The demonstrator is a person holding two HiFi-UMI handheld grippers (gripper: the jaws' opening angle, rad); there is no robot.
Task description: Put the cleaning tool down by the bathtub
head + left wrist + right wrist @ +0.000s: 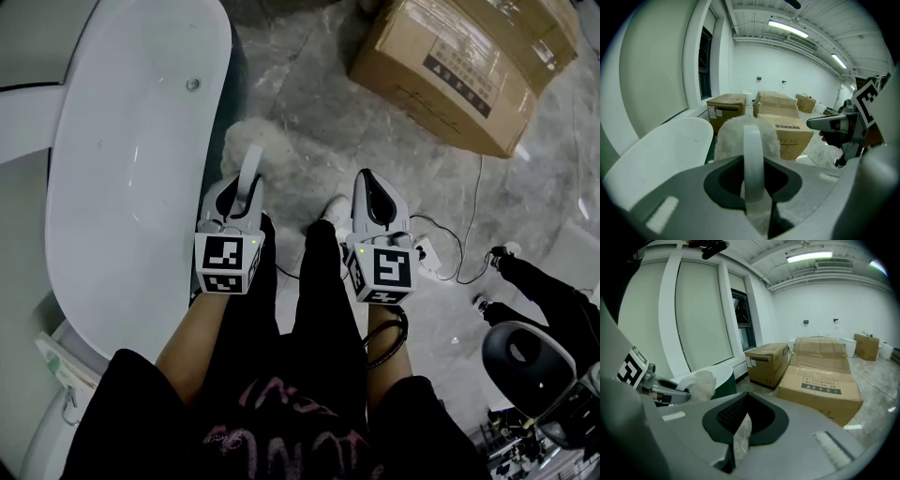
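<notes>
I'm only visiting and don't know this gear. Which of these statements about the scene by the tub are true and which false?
1. The left gripper has its jaws clamped on the white handle of the fluffy cleaning tool. True.
2. The right gripper holds a sponge. False: its jaws are together on nothing.
3. The bathtub lies right of both grippers. False: it lies to their left.
4. A cardboard box sits on the floor ahead. True.

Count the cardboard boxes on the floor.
4. Brown box below the window; labelled box nearest; taped box behind that; small box far off, right. More may be hidden.
</notes>
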